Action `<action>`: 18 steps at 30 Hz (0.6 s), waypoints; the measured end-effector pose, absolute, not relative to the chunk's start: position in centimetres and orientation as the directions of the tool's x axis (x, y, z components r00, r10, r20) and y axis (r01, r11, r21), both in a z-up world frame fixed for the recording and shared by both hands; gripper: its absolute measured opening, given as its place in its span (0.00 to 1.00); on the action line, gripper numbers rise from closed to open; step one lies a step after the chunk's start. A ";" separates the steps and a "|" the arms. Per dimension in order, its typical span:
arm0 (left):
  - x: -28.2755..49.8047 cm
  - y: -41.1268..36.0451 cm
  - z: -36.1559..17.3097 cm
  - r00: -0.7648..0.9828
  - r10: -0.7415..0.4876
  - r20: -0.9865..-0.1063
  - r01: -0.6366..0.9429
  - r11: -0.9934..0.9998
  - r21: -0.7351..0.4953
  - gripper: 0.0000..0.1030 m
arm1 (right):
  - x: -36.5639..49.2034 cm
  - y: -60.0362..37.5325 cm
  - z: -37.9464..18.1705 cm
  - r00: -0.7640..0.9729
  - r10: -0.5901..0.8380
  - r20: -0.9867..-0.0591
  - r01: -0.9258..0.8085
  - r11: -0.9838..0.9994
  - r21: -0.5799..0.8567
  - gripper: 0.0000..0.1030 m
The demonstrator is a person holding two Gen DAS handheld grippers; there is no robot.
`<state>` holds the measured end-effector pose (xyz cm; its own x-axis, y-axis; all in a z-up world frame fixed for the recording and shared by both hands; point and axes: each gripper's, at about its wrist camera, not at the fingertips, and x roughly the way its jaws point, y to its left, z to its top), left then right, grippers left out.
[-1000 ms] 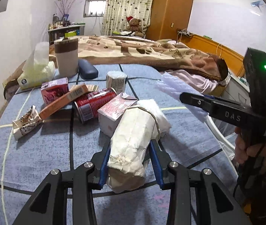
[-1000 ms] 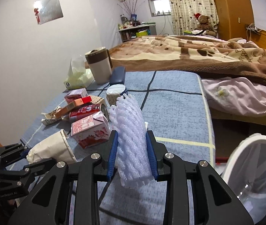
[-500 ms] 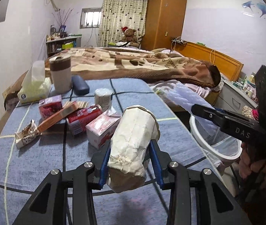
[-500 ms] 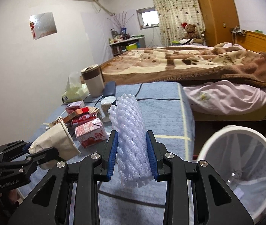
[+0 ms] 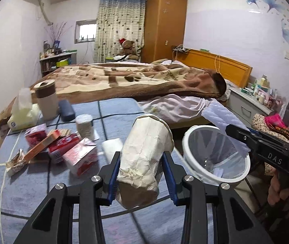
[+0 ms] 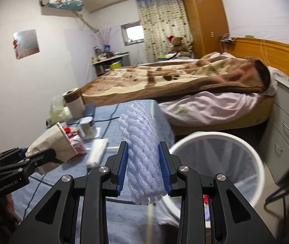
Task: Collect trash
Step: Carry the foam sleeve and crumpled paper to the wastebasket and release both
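My left gripper [image 5: 142, 172] is shut on a crumpled white paper cup [image 5: 144, 158], held above the blue table near its right edge. My right gripper [image 6: 143, 166] is shut on a white foam fruit net [image 6: 141, 150]; the net [image 5: 221, 116] also shows in the left wrist view, over the bin. A white trash bin [image 5: 215, 156] with a clear liner stands just past the table's right edge and shows in the right wrist view [image 6: 221, 162] too. The cup [image 6: 53, 146] shows at the left of the right wrist view.
On the blue table [image 5: 32, 187] lie red cartons [image 5: 79, 158], an orange box [image 5: 42, 144], a wrapper [image 5: 14, 162], a folded white tissue [image 5: 112, 148], a small can [image 5: 84, 126], a tissue pack [image 5: 22, 113], a tumbler [image 5: 46, 101] and a dark case [image 5: 67, 109]. A bed [image 5: 134, 81] and drawers [image 6: 287, 126] stand behind.
Both grippers have lifted and swung right with their loads. The trash bin has come into fuller view, and the foam net now hangs over its rim.
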<state>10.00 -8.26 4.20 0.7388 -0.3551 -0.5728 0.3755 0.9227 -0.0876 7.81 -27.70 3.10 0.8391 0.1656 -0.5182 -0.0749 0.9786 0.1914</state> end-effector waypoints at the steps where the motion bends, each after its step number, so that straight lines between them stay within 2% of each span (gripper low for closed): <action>1: 10.1 -8.7 4.2 0.736 -0.362 -0.572 0.385 0.919 -0.086 0.39 | 7.7 -28.2 3.1 0.841 0.156 -0.519 -0.060 0.978 0.198 0.31; 18: 11.9 -18.7 3.7 0.667 -0.468 -0.579 0.518 0.850 -0.091 0.39 | 6.1 -34.1 1.9 0.835 -0.036 -0.549 0.148 0.976 0.162 0.31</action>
